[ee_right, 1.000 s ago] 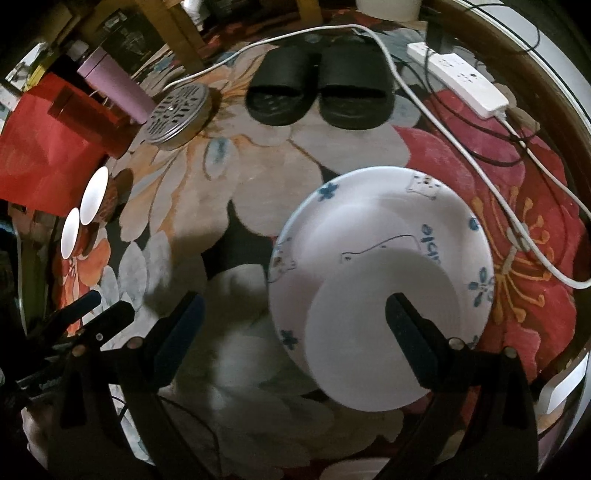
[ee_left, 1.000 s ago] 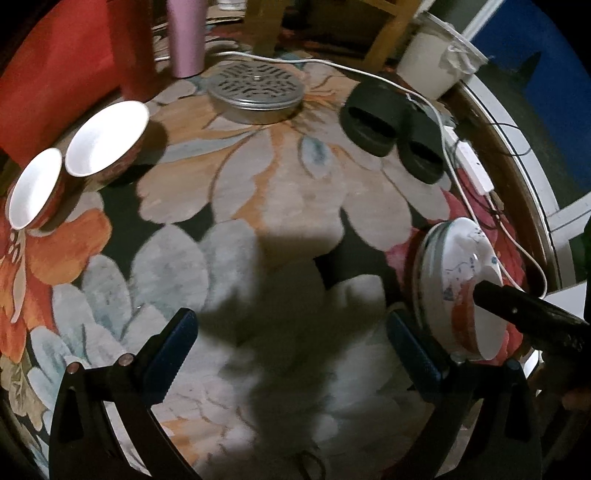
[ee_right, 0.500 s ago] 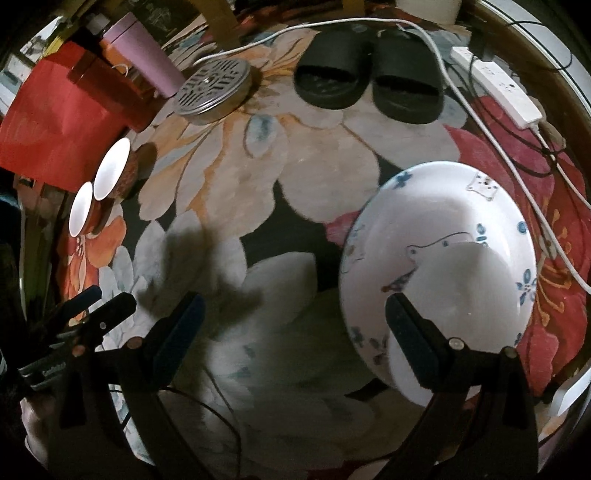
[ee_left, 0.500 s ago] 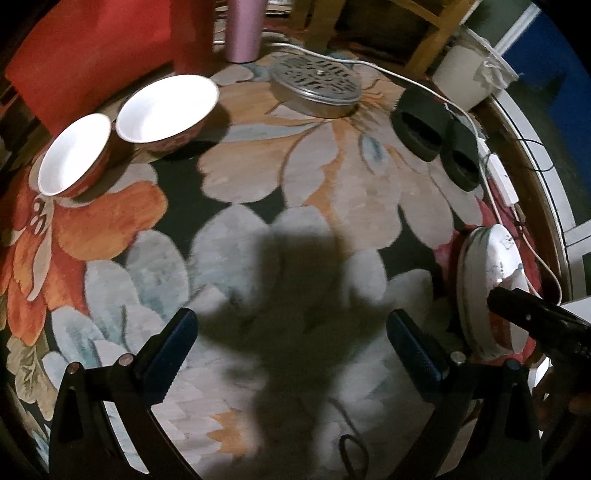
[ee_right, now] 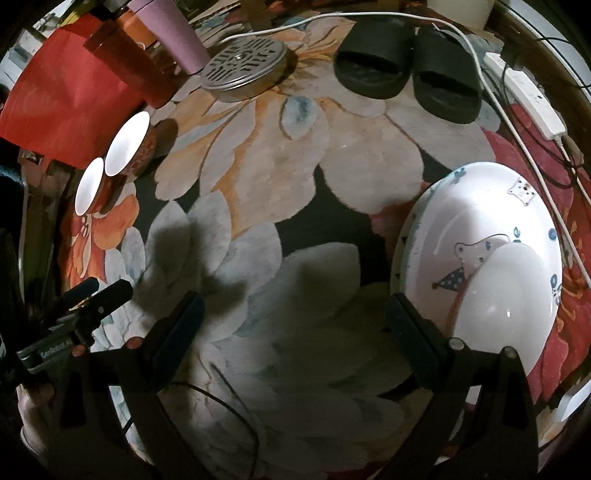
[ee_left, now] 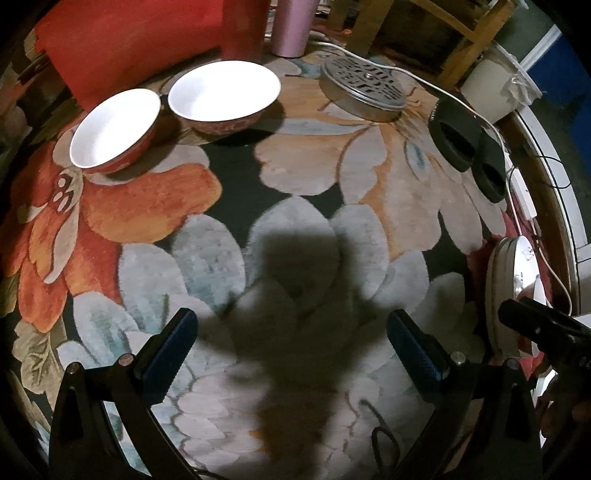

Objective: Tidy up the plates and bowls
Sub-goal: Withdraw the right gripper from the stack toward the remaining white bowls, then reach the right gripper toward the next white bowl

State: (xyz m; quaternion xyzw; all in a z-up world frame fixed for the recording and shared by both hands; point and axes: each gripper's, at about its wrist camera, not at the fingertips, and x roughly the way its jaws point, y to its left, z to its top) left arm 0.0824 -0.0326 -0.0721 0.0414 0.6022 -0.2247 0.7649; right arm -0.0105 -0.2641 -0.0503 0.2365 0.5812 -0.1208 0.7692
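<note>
Two red bowls with white insides, one small (ee_left: 114, 131) and one larger (ee_left: 224, 96), sit rim to rim at the far left of the floral rug (ee_left: 295, 177). A white plate with a blue cartoon print (ee_right: 480, 258) lies on the rug's right side, a smaller plain white plate (ee_right: 506, 299) resting on its near part.

The left gripper (ee_left: 291, 343) hovers low over the rug's grey petals, level and pointing toward the bowls, its jaws spread wide and empty. The right gripper (ee_right: 295, 328) hangs over the rug centre, jaws equally wide apart with nothing between them; its right finger (ee_right: 413, 332) sits just beside the printed plate's near-left rim.

Beyond stand a perforated round metal tin (ee_right: 245, 68), a pair of black slide sandals (ee_right: 410, 70), a pink tumbler (ee_left: 293, 26) and a white power strip (ee_right: 528, 96).
</note>
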